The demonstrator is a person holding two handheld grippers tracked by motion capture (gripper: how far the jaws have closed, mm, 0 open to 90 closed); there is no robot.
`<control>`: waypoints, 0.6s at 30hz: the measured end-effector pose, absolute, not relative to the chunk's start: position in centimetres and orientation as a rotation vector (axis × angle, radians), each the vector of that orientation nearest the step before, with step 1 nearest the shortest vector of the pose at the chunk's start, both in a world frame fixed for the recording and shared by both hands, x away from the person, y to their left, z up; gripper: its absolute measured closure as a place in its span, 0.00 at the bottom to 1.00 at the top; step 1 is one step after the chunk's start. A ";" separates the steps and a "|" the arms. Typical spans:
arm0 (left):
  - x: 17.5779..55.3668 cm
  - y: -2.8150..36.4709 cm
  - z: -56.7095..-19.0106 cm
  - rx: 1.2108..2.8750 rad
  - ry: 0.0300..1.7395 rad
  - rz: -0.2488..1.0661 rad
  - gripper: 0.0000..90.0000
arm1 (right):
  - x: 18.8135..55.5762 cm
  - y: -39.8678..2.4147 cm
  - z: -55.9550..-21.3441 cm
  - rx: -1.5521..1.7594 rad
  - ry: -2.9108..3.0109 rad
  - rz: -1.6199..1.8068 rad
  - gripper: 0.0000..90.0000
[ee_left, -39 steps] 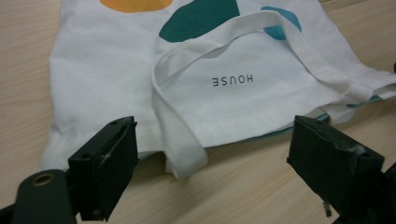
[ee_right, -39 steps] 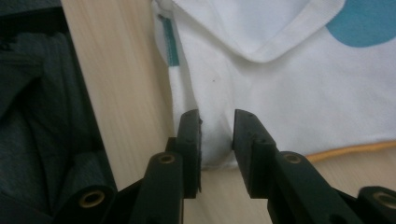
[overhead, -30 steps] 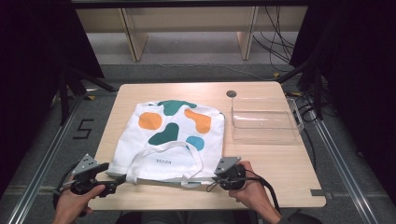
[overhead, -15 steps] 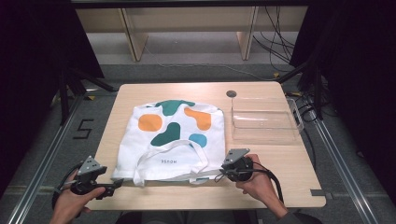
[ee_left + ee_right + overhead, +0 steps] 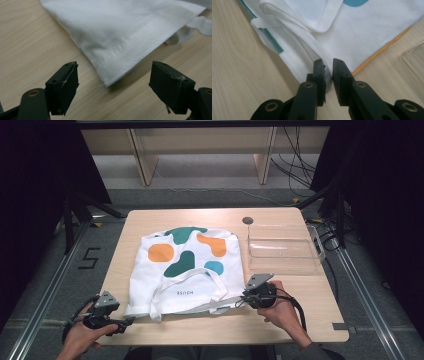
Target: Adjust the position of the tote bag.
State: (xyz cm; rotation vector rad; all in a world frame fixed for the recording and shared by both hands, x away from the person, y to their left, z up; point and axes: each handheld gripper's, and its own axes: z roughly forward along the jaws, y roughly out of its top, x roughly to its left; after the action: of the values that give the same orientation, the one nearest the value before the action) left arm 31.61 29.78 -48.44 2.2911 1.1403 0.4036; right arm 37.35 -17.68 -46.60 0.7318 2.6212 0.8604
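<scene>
At the centre of the high view a white tote bag (image 5: 184, 270) with teal, orange and blue blotches lies flat on the wooden table (image 5: 300, 320). Right of it sits a clear plastic tray (image 5: 310, 262), with nothing visible in it. At lower right the right gripper (image 5: 239, 300) is clamped on the bag's near corner. At lower left the left gripper (image 5: 131, 320) stands apart, its jaws having just been closing slightly, the bag's other corner lying between them untouched.

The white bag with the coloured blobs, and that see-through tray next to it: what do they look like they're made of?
The bag looks like woven cloth, probably cotton canvas: matte, with visible weave and stitched hems in the left gripper view. The tray appears to be clear glossy plastic, since the table shows through it; it could be glass.
</scene>
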 end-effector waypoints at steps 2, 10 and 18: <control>31.9 29.7 -48.6 2.311 1.149 0.400 0.29 | 37.4 -17.7 -46.6 0.732 2.622 0.864 0.90; 33.1 29.9 -49.2 2.313 1.118 0.374 0.41 | 37.3 -17.7 -46.6 0.764 2.613 0.853 0.87; 33.8 29.8 -49.3 2.283 1.091 0.368 0.64 | 37.2 -17.4 -46.9 0.753 2.647 0.788 0.83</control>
State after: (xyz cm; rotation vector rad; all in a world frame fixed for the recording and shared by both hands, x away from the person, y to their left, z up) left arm 33.82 29.85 -49.27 2.2828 1.0910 0.3680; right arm 37.16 -17.41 -46.92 0.7534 2.6466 0.7878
